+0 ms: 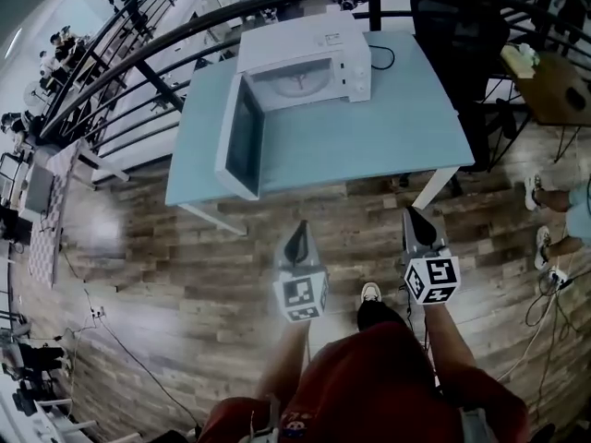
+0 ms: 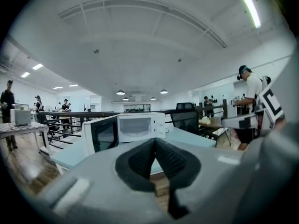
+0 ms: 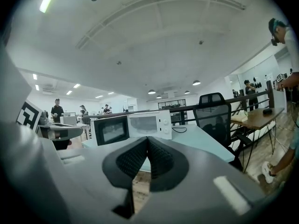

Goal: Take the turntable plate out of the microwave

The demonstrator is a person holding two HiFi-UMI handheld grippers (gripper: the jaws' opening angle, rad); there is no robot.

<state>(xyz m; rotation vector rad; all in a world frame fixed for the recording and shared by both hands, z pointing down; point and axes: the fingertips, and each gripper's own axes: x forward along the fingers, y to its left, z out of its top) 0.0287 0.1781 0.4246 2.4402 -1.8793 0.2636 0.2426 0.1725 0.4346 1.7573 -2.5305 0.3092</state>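
A white microwave (image 1: 309,58) stands on a light blue table (image 1: 388,137), its door (image 1: 242,141) swung wide open to the left. Inside the cavity lies the round turntable plate (image 1: 297,82). Both grippers hover over the wooden floor, well short of the table's near edge, pointing at the microwave. My left gripper (image 1: 297,229) is shut and empty, and so is my right gripper (image 1: 414,214). The left gripper view has the shut left gripper (image 2: 155,142) below the microwave (image 2: 138,127). In the right gripper view the right gripper (image 3: 147,140) is likewise shut below the microwave (image 3: 149,124); the plate cannot be made out there.
A black office chair (image 1: 462,26) stands behind the table's right end, and a dark railing (image 1: 138,53) runs behind it. A wooden desk (image 1: 554,86) and another person's feet (image 1: 545,197) are at the right. Cables (image 1: 545,312) lie on the floor.
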